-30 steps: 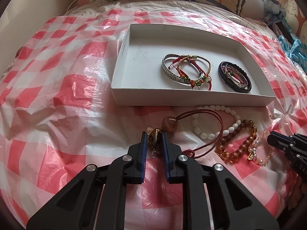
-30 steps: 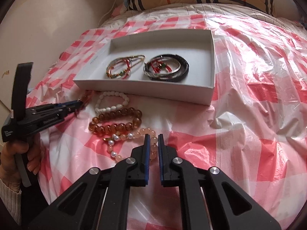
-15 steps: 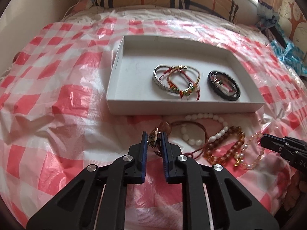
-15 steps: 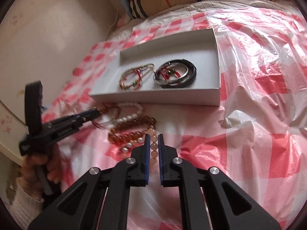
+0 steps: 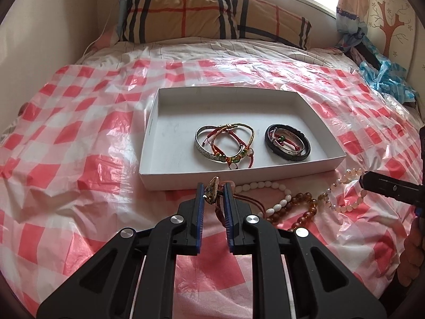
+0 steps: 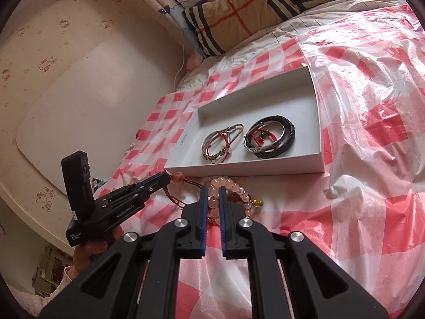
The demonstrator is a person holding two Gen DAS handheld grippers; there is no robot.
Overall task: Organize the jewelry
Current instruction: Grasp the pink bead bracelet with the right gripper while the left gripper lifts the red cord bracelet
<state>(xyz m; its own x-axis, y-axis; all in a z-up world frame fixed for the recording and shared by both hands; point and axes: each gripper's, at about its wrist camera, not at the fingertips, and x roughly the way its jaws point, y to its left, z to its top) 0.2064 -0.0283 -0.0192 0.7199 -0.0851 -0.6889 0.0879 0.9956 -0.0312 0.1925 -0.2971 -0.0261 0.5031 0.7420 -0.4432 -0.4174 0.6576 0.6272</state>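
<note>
My left gripper (image 5: 213, 190) is shut on the amber pendant (image 5: 212, 191) of a red cord necklace (image 5: 247, 202), lifted just in front of the white tray (image 5: 159, 167). The tray holds a silver bangle with red and green woven bracelets (image 5: 225, 146) and a black bracelet group (image 5: 287, 142). On the cloth lie a white bead bracelet (image 5: 265, 186), an amber bead bracelet (image 5: 300, 212) and a pink bead bracelet (image 5: 348, 188). My right gripper (image 6: 211, 194) is nearly shut and empty, just above the pink beads (image 6: 225, 188). The left gripper (image 6: 159, 180) also shows in the right wrist view.
A red-and-white checked plastic sheet (image 5: 79, 159) covers the bed. A plaid pillow (image 5: 212, 16) lies at the head. A wall (image 6: 66, 93) runs along the left side. Blue fabric (image 5: 385, 77) is bunched at the far right.
My left gripper has lifted the pendant and pulled back and up, dragging the red cord. My right gripper has risen and tilted left, still over the pink beads.
</note>
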